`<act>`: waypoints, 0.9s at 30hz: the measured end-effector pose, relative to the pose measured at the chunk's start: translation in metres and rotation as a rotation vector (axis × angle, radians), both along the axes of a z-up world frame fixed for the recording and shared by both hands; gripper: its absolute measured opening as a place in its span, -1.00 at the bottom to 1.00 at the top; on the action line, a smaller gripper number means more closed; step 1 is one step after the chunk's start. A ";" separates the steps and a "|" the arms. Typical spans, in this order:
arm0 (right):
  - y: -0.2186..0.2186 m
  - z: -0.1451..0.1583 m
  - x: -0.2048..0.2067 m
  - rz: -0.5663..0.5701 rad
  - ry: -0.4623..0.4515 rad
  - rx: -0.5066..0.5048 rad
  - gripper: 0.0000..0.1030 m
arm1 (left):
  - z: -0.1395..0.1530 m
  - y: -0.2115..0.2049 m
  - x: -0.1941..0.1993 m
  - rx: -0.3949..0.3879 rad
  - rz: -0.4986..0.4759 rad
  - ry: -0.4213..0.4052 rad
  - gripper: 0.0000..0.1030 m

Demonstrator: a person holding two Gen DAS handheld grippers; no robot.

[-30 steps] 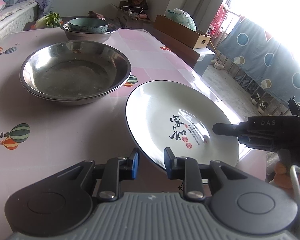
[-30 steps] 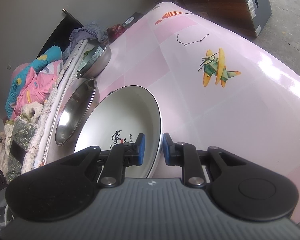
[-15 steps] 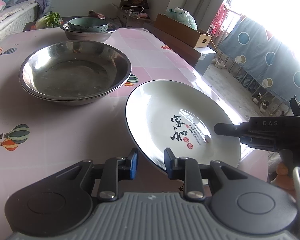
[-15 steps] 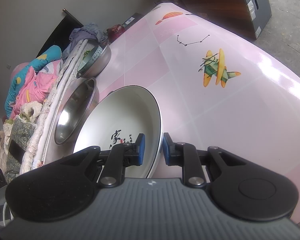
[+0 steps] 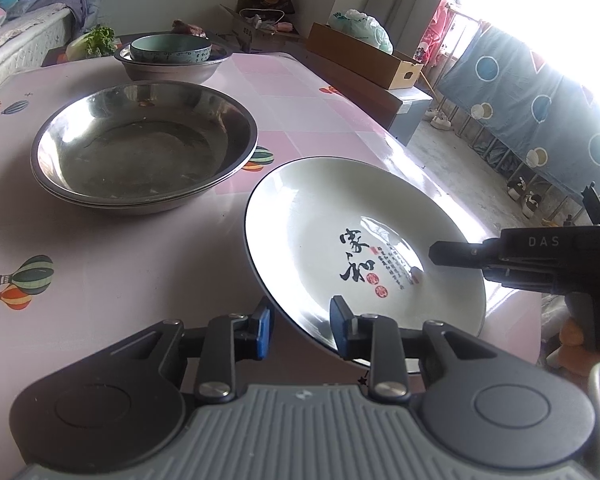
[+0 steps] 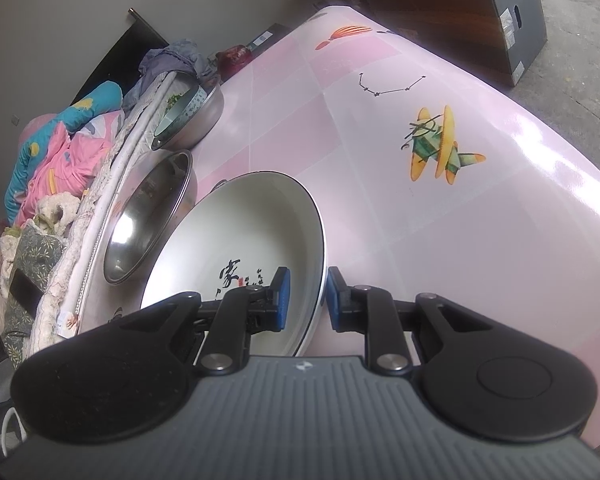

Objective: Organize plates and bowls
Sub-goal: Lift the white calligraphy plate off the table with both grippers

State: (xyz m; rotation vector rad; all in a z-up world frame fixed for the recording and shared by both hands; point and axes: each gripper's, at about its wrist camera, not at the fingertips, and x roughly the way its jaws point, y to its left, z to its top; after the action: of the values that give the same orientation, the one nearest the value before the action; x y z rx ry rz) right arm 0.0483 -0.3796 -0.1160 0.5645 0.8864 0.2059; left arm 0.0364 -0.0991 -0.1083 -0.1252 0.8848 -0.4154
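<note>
A white plate with black calligraphy (image 5: 340, 220) is held tilted above the pink table (image 5: 100, 280); it also shows in the right wrist view (image 6: 240, 232). My right gripper (image 6: 303, 298) straddles its rim with a small gap at each pad, and it reaches in from the right in the left wrist view (image 5: 440, 254). My left gripper (image 5: 299, 330) is open with the plate's near edge between its fingers. A stack of wide steel bowls (image 5: 144, 148) sits to the left. A teal bowl (image 5: 170, 48) sits in a steel bowl (image 5: 172, 68) at the far end.
A bed with a quilt and clothes (image 6: 60, 152) runs along the table's far side. A cardboard box (image 5: 364, 56) and a wooden cabinet (image 6: 460, 12) stand beyond the table's right edge. Greens (image 5: 96, 38) lie behind the far bowls.
The plate and both grippers have barely shifted. The right gripper's jaws look slightly wider apart than before.
</note>
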 end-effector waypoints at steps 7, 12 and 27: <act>-0.003 0.003 0.003 -0.011 -0.023 -0.017 -0.63 | 0.000 0.005 -0.003 -0.033 0.002 0.011 -0.42; -0.008 0.006 -0.011 -0.024 -0.027 -0.040 -0.64 | 0.001 0.011 0.008 -0.002 0.025 -0.003 -0.42; 0.008 -0.001 -0.014 0.000 -0.054 -0.094 -0.77 | 0.000 -0.002 0.024 0.078 -0.020 -0.046 -0.50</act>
State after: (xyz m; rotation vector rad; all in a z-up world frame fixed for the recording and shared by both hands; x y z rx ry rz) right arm 0.0341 -0.3718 -0.1168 0.4701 0.8393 0.1775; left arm 0.0599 -0.1007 -0.1079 -0.0349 0.8562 -0.4000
